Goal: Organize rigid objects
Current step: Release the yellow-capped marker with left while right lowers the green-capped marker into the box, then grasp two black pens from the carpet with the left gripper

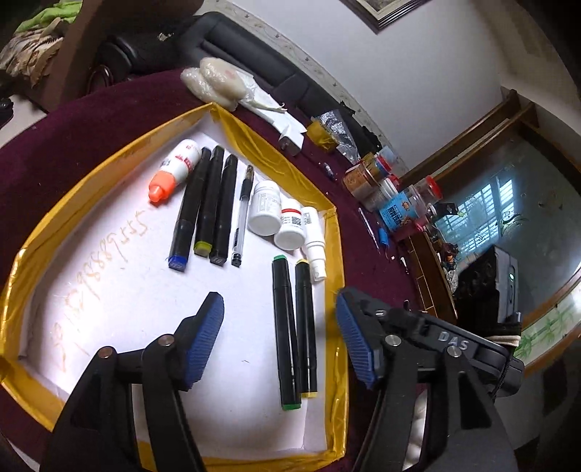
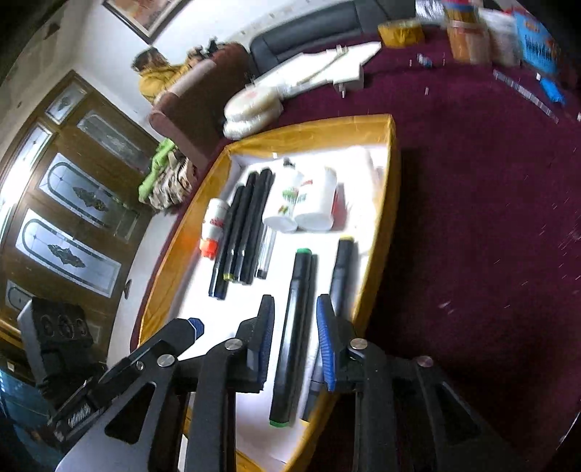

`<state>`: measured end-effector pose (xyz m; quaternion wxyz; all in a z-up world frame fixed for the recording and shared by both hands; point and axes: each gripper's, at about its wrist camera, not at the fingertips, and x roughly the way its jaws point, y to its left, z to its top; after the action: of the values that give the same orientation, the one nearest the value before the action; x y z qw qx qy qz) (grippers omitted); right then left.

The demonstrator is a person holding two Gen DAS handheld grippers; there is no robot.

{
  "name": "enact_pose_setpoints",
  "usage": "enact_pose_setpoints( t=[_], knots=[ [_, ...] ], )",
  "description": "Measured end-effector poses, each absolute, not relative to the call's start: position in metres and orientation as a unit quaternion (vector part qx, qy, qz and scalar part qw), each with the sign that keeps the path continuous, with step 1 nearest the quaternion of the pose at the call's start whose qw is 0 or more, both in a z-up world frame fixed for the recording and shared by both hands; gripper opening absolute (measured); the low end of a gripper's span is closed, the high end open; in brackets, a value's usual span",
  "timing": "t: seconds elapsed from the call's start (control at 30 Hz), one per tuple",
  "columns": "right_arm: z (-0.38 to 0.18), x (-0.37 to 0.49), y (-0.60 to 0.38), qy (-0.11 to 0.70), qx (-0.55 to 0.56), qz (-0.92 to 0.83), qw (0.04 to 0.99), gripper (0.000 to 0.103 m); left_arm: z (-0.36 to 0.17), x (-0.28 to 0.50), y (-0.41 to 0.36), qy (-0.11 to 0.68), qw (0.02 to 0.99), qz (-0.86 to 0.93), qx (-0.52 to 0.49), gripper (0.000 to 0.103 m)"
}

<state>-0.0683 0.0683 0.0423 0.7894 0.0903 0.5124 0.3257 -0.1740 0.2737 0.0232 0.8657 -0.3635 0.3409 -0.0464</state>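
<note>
**Markers lined up in the yellow-rimmed tray**

The tray [image 1: 336, 232] on the table [image 1: 90, 105] holds markers, a pen and bottles. The left hand-held gripper [image 1: 279, 337] gapes empty. The right hand-held gripper [image 2: 295, 343], narrowly parted, straddles the green-capped marker [image 2: 294, 326]; contact is blurred. Bottles lie at twelve o'clock.

Home living room: sofa [image 1: 232, 43], framed picture [image 2: 145, 14].

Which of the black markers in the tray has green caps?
The green-capped marker, the left one of the separate pair near the tongs. Its neighbour has yellow ends; the three farther markers show blue, yellow and black.
</note>
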Motion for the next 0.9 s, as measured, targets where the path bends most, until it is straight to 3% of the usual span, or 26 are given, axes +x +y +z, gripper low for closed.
enact_pose_setpoints(
  t=[0.2,0.53,0.9],
  knots=[
    [0.057,-0.068,-0.012,0.459,0.12,0.297,0.829,0.032,0.047,-0.175,0.242,0.327,0.888,-0.076,-0.314,0.071],
    [0.042,-0.06,-0.213,0.415,0.218,0.113,0.876,0.035,0.051,-0.146,0.109,0.397,0.877,-0.201,-0.182,0.071],
    [0.027,-0.048,-0.262,0.367,0.205,0.082,0.903,0.036,0.02,-0.091,-0.026,0.461,0.861,-0.212,-0.022,0.071]
  ],
)
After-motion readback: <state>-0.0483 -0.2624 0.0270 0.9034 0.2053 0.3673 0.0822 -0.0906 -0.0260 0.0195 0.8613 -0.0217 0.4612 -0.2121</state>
